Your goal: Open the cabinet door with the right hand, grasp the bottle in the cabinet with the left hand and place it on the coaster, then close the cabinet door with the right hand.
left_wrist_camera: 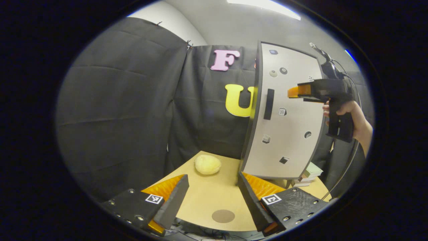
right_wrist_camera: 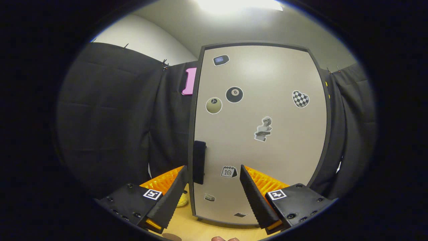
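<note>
The cabinet (right_wrist_camera: 260, 134) stands on the counter (left_wrist_camera: 207, 197) with its door (left_wrist_camera: 287, 113) shut, so the bottle inside is hidden. Stickers dot the pale door, and a dark handle (right_wrist_camera: 199, 162) runs upright along its left edge.

In the right gripper view, the right gripper (right_wrist_camera: 212, 187) faces the door, its fingers (right_wrist_camera: 254, 197) spread apart and holding nothing; the handle sits just above the left finger, and contact cannot be told. In the left gripper view, that same gripper (left_wrist_camera: 294, 92) is held by a hand (left_wrist_camera: 347, 117) level with the handle (left_wrist_camera: 268, 104), its tips short of it.

The left gripper (left_wrist_camera: 212, 197) hovers low over the counter with its fingers (left_wrist_camera: 174, 201) released and empty. Between them lies the round brown coaster (left_wrist_camera: 223, 216) near the front edge. A pale yellow lump (left_wrist_camera: 207, 164) rests farther back, left of the cabinet. A few books (left_wrist_camera: 309, 174) sit at the cabinet's right foot.
</note>
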`<state>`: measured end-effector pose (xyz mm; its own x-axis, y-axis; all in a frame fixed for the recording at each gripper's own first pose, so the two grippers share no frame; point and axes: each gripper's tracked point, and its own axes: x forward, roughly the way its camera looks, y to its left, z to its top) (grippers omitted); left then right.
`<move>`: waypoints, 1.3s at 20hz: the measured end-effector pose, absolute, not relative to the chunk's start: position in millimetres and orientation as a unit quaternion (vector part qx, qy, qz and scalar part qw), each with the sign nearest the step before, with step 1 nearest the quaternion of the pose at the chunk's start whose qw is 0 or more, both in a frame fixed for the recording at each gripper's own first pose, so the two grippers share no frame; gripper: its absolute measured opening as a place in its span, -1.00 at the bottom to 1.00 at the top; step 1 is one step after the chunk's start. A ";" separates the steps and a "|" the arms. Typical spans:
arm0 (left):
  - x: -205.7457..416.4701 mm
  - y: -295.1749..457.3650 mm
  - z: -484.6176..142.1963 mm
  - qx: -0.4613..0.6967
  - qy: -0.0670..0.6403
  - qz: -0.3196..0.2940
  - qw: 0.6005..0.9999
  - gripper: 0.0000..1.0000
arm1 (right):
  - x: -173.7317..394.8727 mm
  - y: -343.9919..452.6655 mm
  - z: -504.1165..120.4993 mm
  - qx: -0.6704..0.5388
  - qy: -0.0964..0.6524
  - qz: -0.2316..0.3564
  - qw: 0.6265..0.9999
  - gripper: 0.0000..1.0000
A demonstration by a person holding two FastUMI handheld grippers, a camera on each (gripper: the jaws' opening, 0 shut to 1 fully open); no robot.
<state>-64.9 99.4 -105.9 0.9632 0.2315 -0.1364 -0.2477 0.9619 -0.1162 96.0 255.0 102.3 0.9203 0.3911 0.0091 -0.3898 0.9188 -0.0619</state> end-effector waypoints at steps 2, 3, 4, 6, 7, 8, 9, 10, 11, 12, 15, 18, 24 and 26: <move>-63.8 107.4 -115.3 -0.062 0.070 0.128 0.987 0.82 | 105.6 270.9 108.5 -0.027 -0.009 0.199 0.980 0.97; -62.1 111.4 -116.0 -0.063 0.071 0.129 0.987 0.82 | 112.0 276.4 109.2 -0.031 -0.007 0.194 0.980 0.97; -63.4 114.8 -117.1 -0.064 0.070 0.130 0.987 0.82 | 119.3 280.7 110.3 -0.036 -0.008 0.186 0.982 0.97; -64.2 120.6 -119.3 -0.071 0.069 0.132 0.986 0.82 | 133.3 289.1 108.3 -0.037 -0.003 0.170 0.985 0.97; -65.4 124.1 -120.9 -0.073 0.067 0.134 0.986 0.82 | 140.2 292.7 105.5 -0.034 0.001 0.163 0.986 0.97; -66.4 127.3 -122.9 -0.074 0.068 0.136 0.986 0.87 | 147.9 296.4 101.3 -0.030 0.008 0.158 0.987 0.97; -66.2 131.4 -125.3 -0.075 0.069 0.138 0.985 0.87 | 155.1 299.0 96.7 -0.027 0.018 0.152 0.988 0.97; -66.6 133.9 -128.1 -0.076 0.071 0.140 0.985 0.82 | 162.3 302.4 92.3 -0.028 0.027 0.147 0.988 0.97; -65.7 137.4 -131.1 -0.079 0.074 0.142 0.984 0.76 | 168.4 304.4 87.3 -0.031 0.035 0.141 0.989 0.97; -65.2 141.5 -135.1 -0.083 0.080 0.143 0.983 0.76 | 173.7 306.5 83.3 -0.036 0.041 0.134 0.990 0.97; -62.8 150.6 -147.3 -0.083 0.097 0.142 0.982 0.76 | 183.9 314.6 78.6 -0.045 0.044 0.119 0.991 0.97; -60.1 151.4 -152.1 -0.060 0.107 0.137 0.983 0.76 | 190.0 323.0 76.0 -0.050 0.041 0.106 0.992 0.73; -59.5 157.1 -152.1 -0.046 0.109 0.141 0.983 0.76 | 197.6 334.6 63.4 -0.042 0.061 0.099 0.992 0.58; -64.1 169.3 -152.1 -0.044 0.109 0.147 0.982 0.76 | 200.5 331.7 61.0 -0.038 0.063 0.085 0.994 0.08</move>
